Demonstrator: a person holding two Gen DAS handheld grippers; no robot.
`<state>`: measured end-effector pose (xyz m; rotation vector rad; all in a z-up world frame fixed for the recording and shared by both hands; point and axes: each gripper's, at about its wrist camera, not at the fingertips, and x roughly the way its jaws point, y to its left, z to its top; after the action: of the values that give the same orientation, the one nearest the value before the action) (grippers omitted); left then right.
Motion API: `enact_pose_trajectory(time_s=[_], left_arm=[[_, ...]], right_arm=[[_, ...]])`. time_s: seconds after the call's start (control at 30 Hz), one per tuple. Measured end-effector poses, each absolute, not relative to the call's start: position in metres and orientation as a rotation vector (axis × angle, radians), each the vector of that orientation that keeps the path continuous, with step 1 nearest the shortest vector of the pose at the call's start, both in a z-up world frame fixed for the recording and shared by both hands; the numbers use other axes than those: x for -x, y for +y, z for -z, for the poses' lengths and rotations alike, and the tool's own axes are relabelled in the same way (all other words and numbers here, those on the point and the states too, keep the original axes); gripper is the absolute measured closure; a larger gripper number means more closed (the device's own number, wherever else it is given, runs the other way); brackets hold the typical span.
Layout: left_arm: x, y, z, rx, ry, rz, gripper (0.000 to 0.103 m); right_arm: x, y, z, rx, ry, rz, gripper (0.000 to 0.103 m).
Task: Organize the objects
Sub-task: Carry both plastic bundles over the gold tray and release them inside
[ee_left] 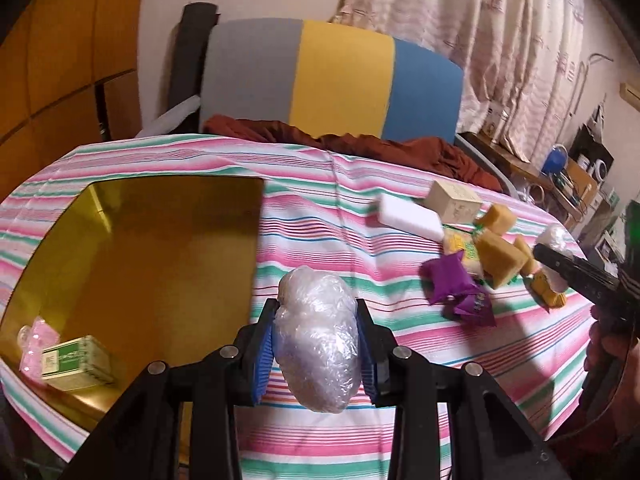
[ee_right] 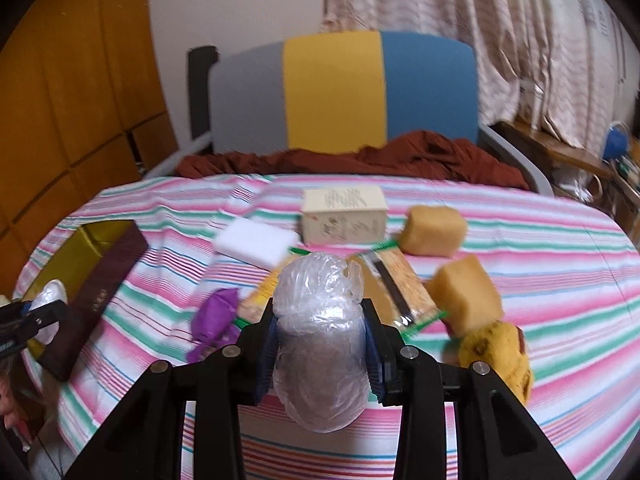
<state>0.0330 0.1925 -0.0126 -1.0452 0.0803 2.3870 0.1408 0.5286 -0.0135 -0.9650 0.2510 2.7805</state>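
Observation:
My left gripper point(ee_left: 316, 309) is shut on a white bundle wrapped in clear plastic point(ee_left: 320, 352), held above the striped cloth just right of an open gold box point(ee_left: 140, 264). That box holds a small green-and-cream carton point(ee_left: 76, 364) and a pink wrapped piece point(ee_left: 38, 342). My right gripper point(ee_right: 319, 309) is shut on a second plastic-wrapped bundle point(ee_right: 320, 360), raised over a pile of items. The left wrist view shows the right gripper point(ee_left: 541, 251) at the far right. In the right wrist view the left gripper point(ee_right: 54, 309) is at the left edge, beside the gold box point(ee_right: 80, 248).
The pile holds a cream carton point(ee_right: 344, 214), a white block point(ee_right: 256, 242), yellow sponges point(ee_right: 434, 230), a snack packet point(ee_right: 400, 284), purple wrappers point(ee_right: 216, 316) and a spotted yellow item point(ee_right: 496, 356). Behind the striped table point(ee_right: 560, 264) stands a grey-yellow-blue chair point(ee_right: 332, 88) with rust cloth.

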Motion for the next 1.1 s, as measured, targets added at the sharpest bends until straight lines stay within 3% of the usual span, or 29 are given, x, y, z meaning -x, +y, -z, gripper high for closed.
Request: enact_pose_trajectory(time_s=[0.27,0.63,1.1], left_arm=[[-0.012,0.149,0.022,1.124,0.001,-2.424,0.068],[0.033,0.078,0.018,1.194,-0.144,-2.504,0.068],[0.088,0.017,0.03,1.274,-0.146,-2.556,0.067]], right_arm=[[-0.141,0.495,0.003,0.913,0.127,-2.911,0.065],[-0.125,0.381,0.0,1.137,0.136,-3.131,0.065],[-0.076,0.233,0.007,1.378,0.078,-3.288,0.065]])
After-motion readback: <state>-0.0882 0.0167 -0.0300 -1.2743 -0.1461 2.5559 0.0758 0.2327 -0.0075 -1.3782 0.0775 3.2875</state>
